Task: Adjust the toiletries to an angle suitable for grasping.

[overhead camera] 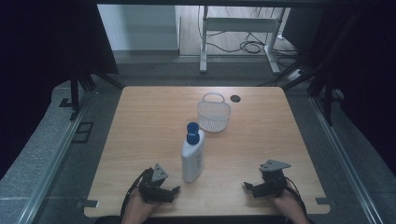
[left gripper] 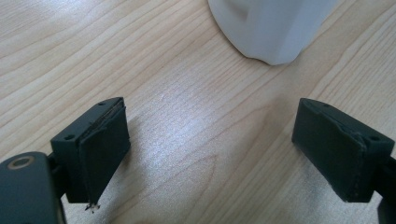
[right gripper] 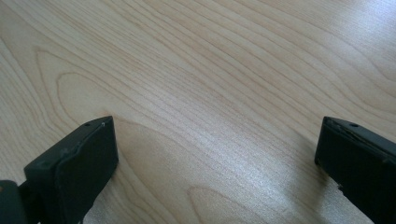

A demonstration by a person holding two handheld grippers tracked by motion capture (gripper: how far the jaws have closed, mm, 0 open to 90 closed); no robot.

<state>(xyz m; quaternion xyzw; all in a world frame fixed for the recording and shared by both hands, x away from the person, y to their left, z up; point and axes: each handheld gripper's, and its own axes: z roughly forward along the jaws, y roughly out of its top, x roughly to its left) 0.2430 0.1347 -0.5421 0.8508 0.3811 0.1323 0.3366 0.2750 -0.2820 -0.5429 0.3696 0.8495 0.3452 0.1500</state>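
A white bottle (overhead camera: 192, 157) with a blue cap (overhead camera: 192, 132) stands upright near the middle of the wooden table (overhead camera: 149, 121). Behind it sits a small white mesh basket (overhead camera: 214, 113) with its handle up. My left gripper (overhead camera: 164, 190) rests open near the table's front edge, just left of the bottle. In the left gripper view the bottle's base (left gripper: 273, 28) lies ahead of my left gripper (left gripper: 212, 156), nothing between the jaws. My right gripper (overhead camera: 259, 186) sits open at the front right. In the right gripper view my right gripper (right gripper: 217, 170) has bare wood between its jaws.
A round cable hole (overhead camera: 235, 98) is in the table's far edge beside the basket. Beyond the table stand a white desk frame (overhead camera: 238, 28) and loose cables (overhead camera: 252, 45) on the floor. Dark curtains hang at both sides.
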